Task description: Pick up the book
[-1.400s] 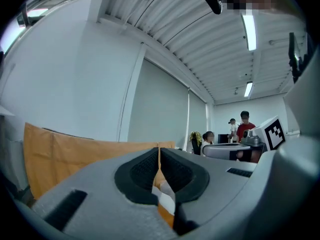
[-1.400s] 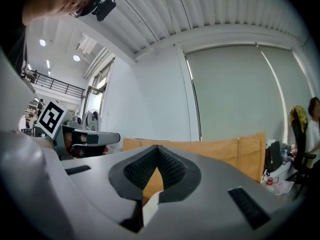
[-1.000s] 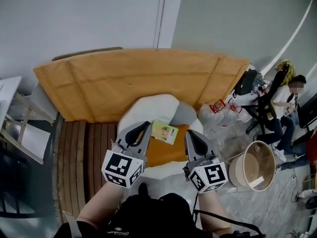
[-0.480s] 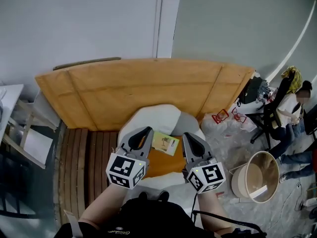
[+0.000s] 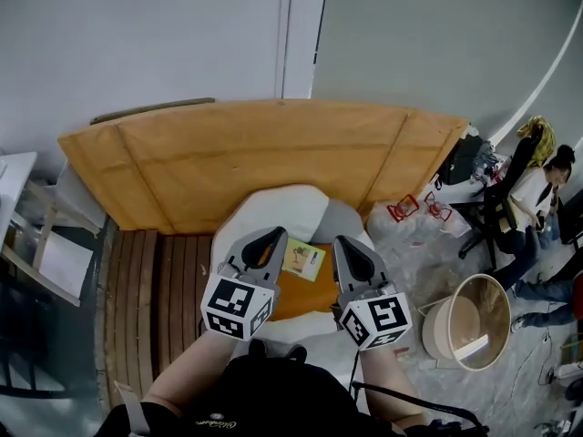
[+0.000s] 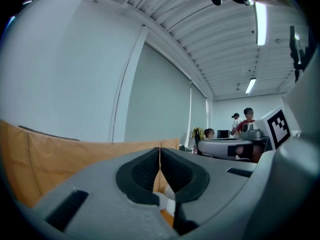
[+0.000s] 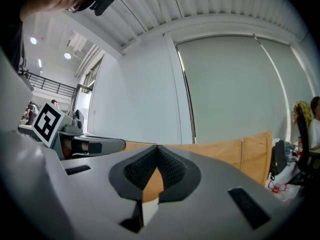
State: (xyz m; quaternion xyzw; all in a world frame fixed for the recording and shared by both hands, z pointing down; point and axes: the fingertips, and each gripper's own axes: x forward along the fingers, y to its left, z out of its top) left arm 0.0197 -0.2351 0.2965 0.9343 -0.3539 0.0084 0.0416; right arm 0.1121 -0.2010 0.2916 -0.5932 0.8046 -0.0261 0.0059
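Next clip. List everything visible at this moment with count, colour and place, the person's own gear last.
book: one, yellow-green cover, on the orange cushion, seen between the two grippers
orange cushion: one, orange, on the white bedding
white bedding: one heap, white, in front of the board
board: one, tan, along the wall
slats: several, brown, left of the bedding
round tub: one, pale wood, floor at right
seated person: one, far right
left gripper: one, grey, jaws shut, empty
right gripper: one, grey, jaws shut, empty
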